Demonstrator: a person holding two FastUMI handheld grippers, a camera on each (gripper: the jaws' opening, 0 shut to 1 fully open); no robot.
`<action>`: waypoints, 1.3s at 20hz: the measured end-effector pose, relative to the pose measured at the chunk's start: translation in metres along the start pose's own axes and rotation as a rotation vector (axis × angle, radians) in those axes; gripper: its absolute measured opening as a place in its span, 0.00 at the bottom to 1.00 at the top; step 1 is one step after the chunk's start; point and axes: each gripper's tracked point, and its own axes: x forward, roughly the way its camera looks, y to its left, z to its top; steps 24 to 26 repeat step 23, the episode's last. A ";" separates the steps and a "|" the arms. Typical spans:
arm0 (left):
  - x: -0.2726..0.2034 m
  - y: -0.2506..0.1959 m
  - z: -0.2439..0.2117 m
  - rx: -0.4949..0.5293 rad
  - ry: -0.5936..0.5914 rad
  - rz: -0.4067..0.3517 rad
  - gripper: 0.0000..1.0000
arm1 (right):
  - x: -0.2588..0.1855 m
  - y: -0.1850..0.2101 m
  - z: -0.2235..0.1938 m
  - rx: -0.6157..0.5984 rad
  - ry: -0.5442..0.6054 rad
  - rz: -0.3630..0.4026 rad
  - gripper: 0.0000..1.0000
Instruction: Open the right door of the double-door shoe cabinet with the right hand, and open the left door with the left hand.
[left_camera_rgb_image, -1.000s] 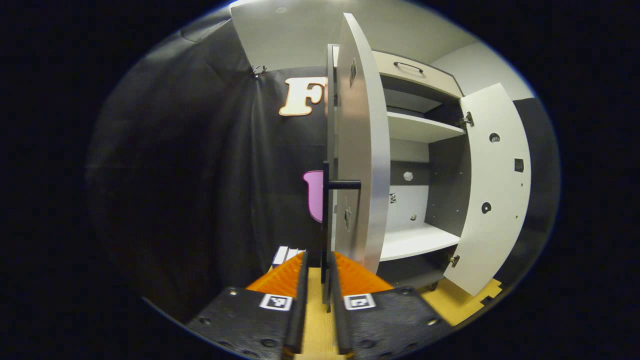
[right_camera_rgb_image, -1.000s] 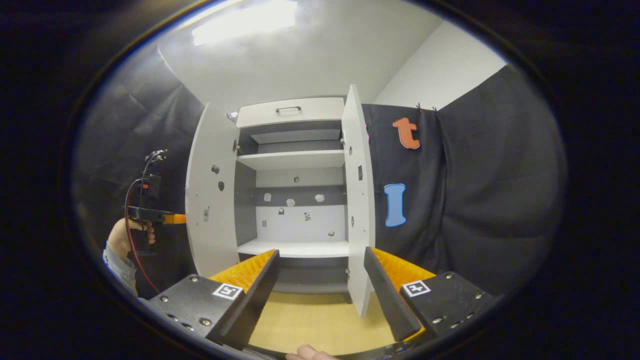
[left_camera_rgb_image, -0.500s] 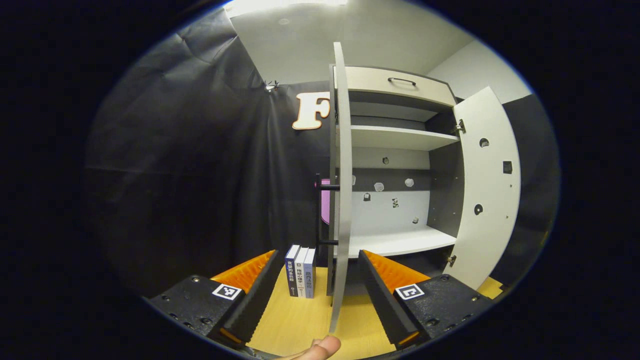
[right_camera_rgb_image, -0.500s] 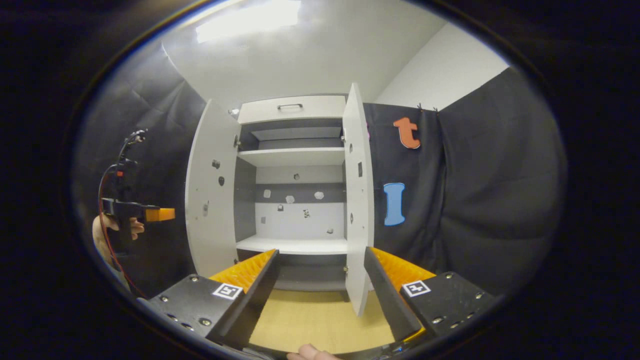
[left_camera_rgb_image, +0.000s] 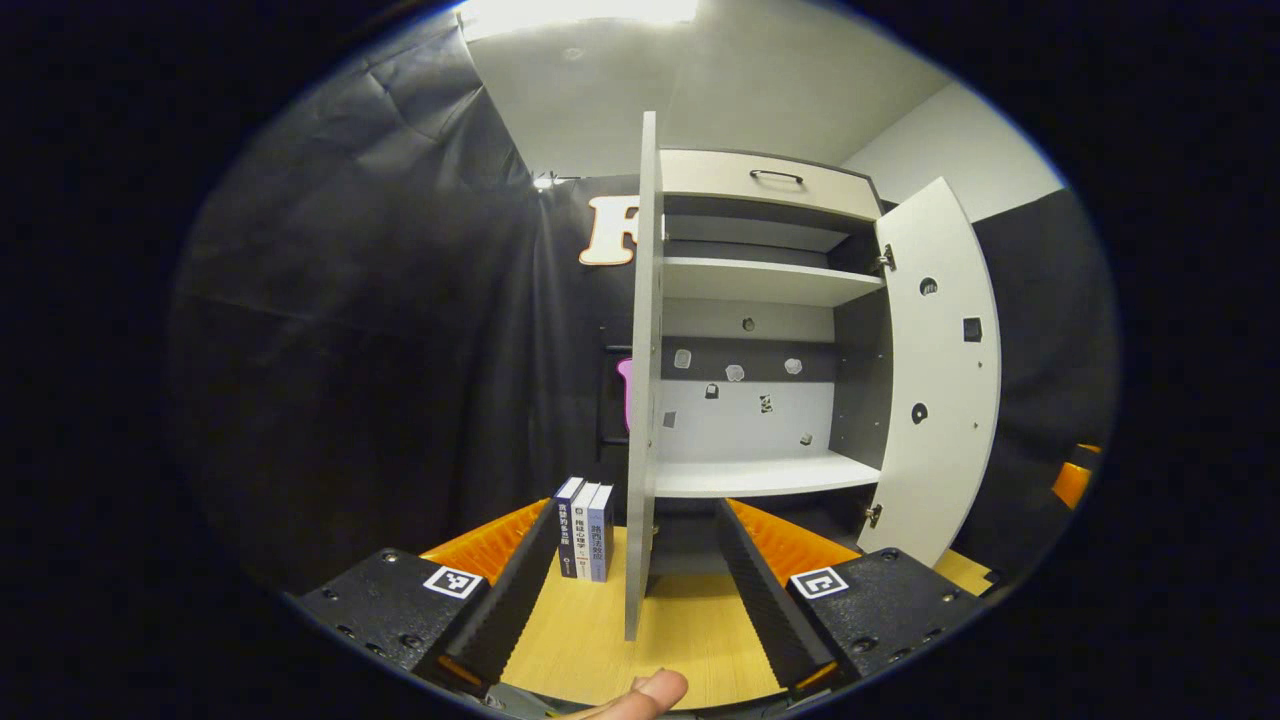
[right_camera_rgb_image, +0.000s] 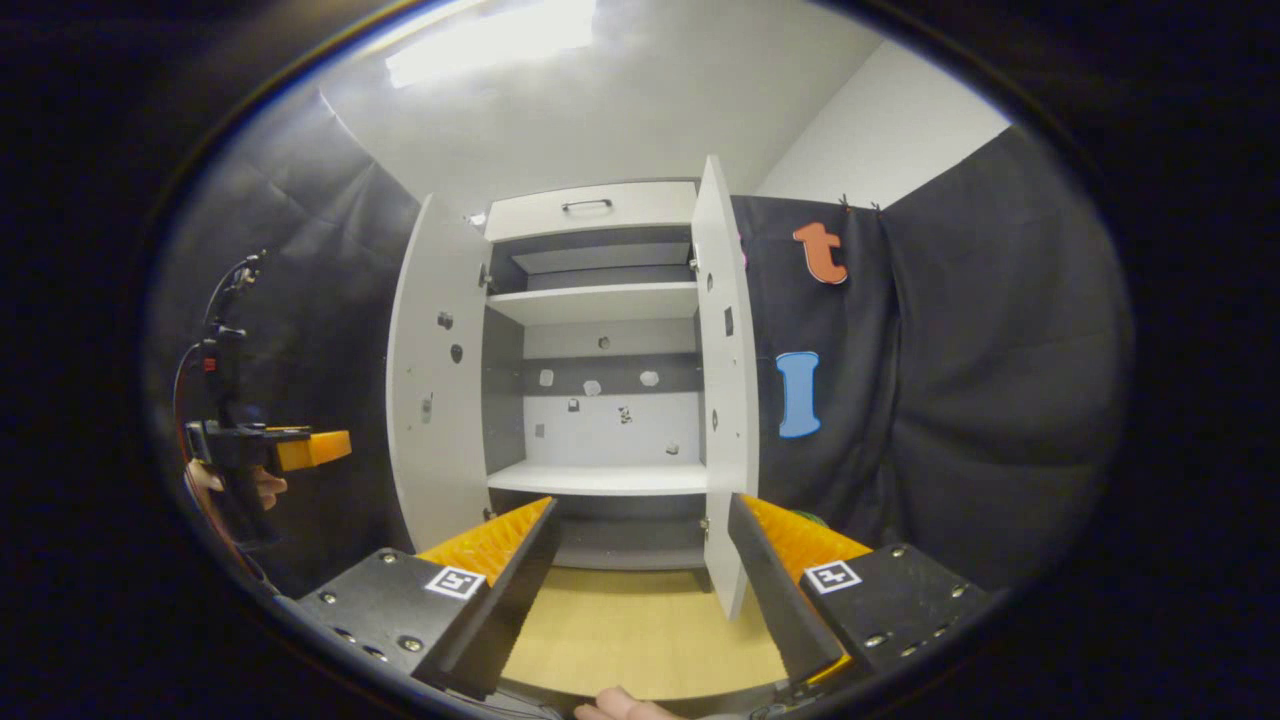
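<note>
The shoe cabinet stands in the middle of the right gripper view with both doors swung open. Inside it I see two pale shelves and a grey back wall. Its closed drawer with a dark handle sits along the top.

In the left gripper view the left door is seen almost edge-on, in the centre of the frame, and its lower corner reaches down between the two fingers without touching them. The right door stands open at the right of centre. Three books stand upright on the wooden floor, just to the left of the left door.

The left gripper has its jaws wide apart and holds nothing. The right gripper also has its jaws apart and empty; it points at the open cabinet from some way back. In its view the right door is right of centre, the left door left of centre. Farther left in that frame, near the edge, a hand holds the left gripper, apart from the left door.
</note>
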 end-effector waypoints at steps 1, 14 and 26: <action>-0.003 -0.005 -0.002 0.001 -0.002 -0.011 0.96 | -0.004 0.000 -0.001 -0.012 -0.003 -0.007 1.00; -0.018 -0.055 -0.023 0.022 0.038 -0.108 0.96 | 0.005 -0.016 -0.017 0.008 0.024 -0.056 1.00; -0.010 -0.049 -0.014 0.023 0.025 -0.089 0.96 | 0.016 -0.024 -0.008 -0.014 0.046 -0.053 1.00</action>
